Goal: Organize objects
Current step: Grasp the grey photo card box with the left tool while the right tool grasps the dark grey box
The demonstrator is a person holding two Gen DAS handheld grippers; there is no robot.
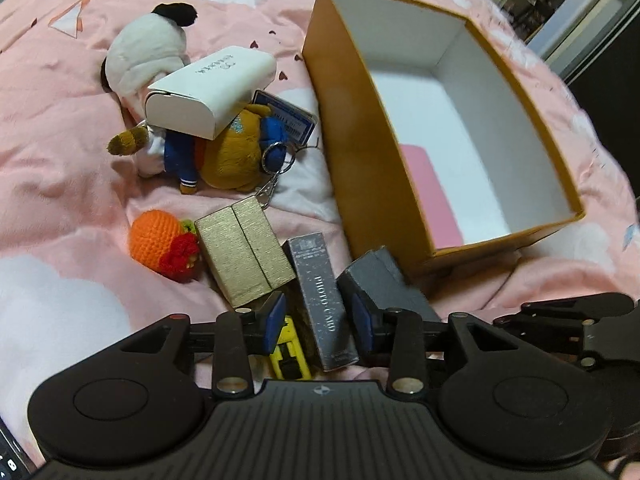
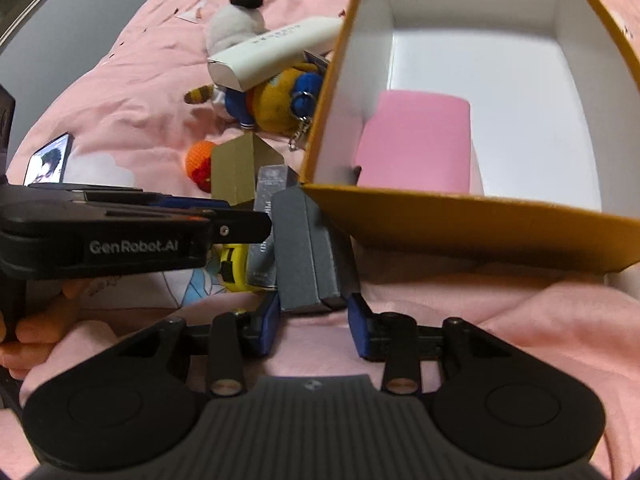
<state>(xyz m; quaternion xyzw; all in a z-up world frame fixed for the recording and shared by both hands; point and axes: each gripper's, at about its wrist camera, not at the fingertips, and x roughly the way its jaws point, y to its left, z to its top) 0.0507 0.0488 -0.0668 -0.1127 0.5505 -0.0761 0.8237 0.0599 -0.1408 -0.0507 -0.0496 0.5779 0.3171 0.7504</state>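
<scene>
Our left gripper (image 1: 316,326) stood open astride the silver "PHOTO CARD" box (image 1: 322,304); our right gripper (image 2: 313,324), also open, flanked the grey box (image 2: 306,252) beside the yellow carton (image 2: 480,228). We judged squaring the pads before closing best.

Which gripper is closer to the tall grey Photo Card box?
Left. The left gripper straddles the Photo Card box, fingers either side; the right gripper sits at the neighbouring dark grey box instead.

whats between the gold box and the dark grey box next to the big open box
The silver PHOTO CARD box lies between the gold box and the dark grey box, seen most clearly in the left wrist view.
</scene>
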